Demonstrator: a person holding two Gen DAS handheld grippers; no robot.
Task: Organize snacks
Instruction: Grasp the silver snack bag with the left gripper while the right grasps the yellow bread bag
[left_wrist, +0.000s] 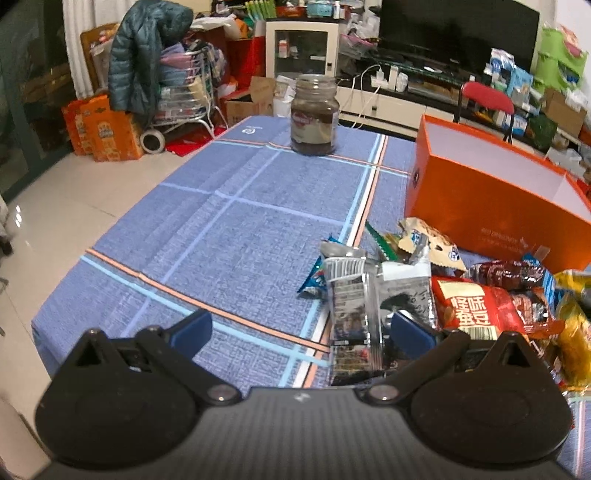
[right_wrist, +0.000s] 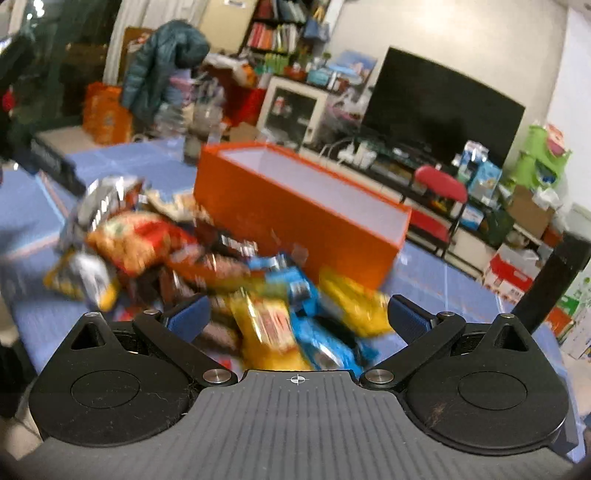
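Snack pile (left_wrist: 480, 295) heaped on blue cloth (left_wrist: 229, 236), at 6 o'clock of orange box (left_wrist: 491, 206)
Left gripper (left_wrist: 301, 330) spread wide, clasping nothing, silver packet (left_wrist: 351, 314) at 2 o'clock; right gripper (right_wrist: 297, 317) gaping over blurred yellow and blue packets (right_wrist: 295, 325), gripping none; jar (left_wrist: 314, 114) at 12 o'clock

We see the left gripper (left_wrist: 301, 328) angled downward, jaws spread wide. The right gripper (right_wrist: 299, 317), blurred, is tilted down less steeply, jaws also wide apart.
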